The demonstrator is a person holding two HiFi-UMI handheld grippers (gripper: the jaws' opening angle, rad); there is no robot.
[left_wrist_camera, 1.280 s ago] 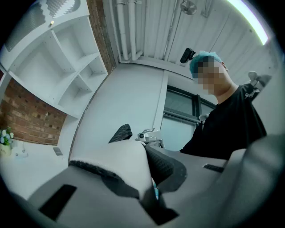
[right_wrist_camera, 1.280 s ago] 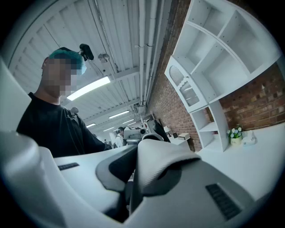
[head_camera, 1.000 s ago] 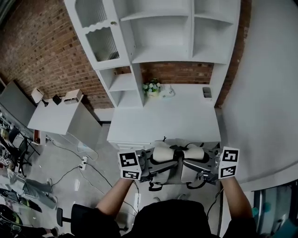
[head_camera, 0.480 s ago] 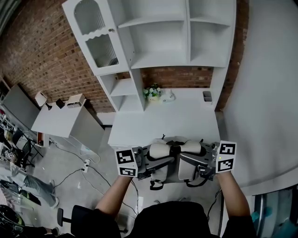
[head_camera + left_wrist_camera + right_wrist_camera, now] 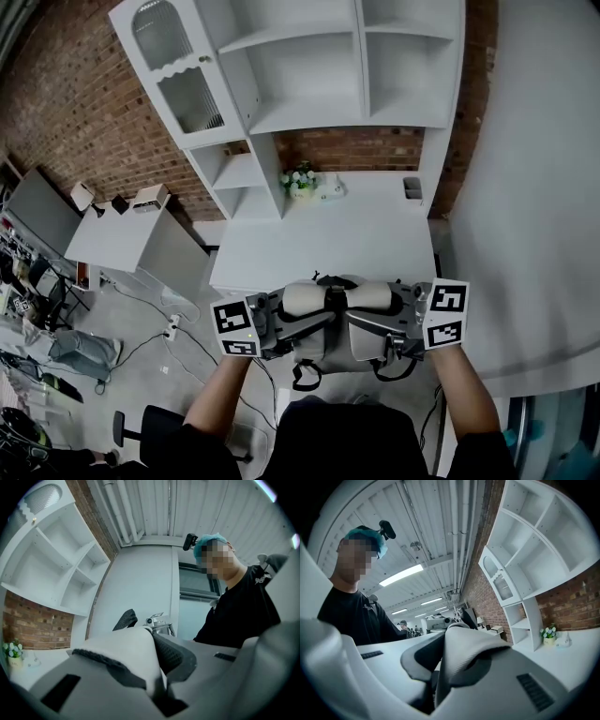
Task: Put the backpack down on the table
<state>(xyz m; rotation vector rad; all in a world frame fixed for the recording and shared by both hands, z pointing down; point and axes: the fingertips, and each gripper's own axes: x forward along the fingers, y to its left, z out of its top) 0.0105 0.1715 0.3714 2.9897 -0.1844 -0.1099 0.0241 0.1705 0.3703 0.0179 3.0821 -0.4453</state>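
Holds the grey backpack (image 5: 328, 330) aloft between both grippers, just at the near edge of the white table (image 5: 319, 246) and mostly short of it. Clamps the left gripper (image 5: 265, 328) on one pale padded shoulder strap (image 5: 124, 653), with jaws closed tight around it. Pinches the other strap (image 5: 464, 660) the same way in the right gripper (image 5: 401, 323). Shows a small flower pot (image 5: 300, 180) far back on the table, beneath white shelves (image 5: 309, 66).

The backpack (image 5: 333, 328) is pale grey, with white padded straps on top and dark loops hanging at 6 o'clock. It is held level by the left gripper (image 5: 279, 325) at 9 o'clock and the right gripper (image 5: 398, 323) at 3 o'clock, each clamped on a strap. The white table (image 5: 328, 239) lies at its 12 o'clock.
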